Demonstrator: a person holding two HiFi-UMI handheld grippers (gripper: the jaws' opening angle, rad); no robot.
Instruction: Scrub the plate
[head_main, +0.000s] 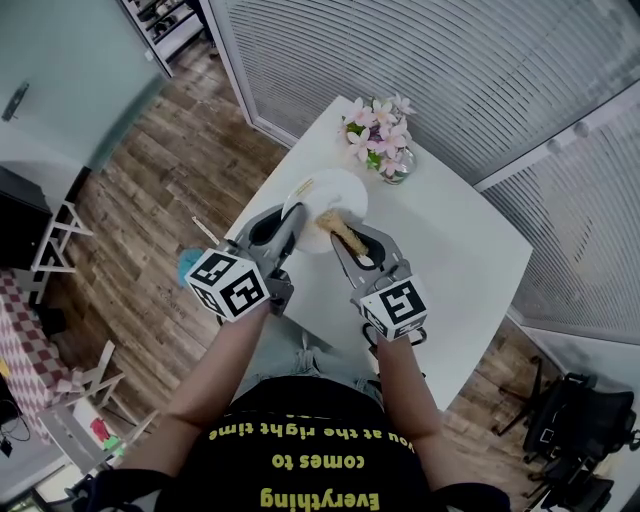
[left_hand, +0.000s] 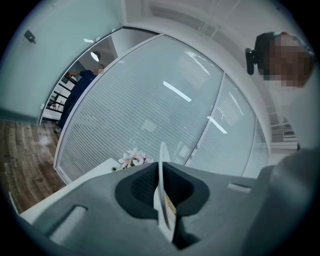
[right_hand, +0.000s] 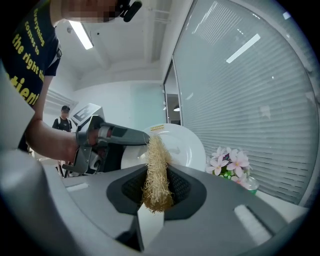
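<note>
Presently: left gripper (left_hand: 163, 202), jaws clamped on the rim of a white plate (head_main: 338, 190) held on edge above the white table (head_main: 455, 265). Right gripper (right_hand: 155, 192), jaws clenched on a tan fibre scrubber (right_hand: 156, 167), tip at the plate's face. Pink flowers (head_main: 381, 133) in a glass vase stand near, on the table beyond.

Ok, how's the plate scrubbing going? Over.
Left gripper shut on plate rim. Right gripper shut on fibre scrubber, at plate. Flowers behind, not blocking.
</note>
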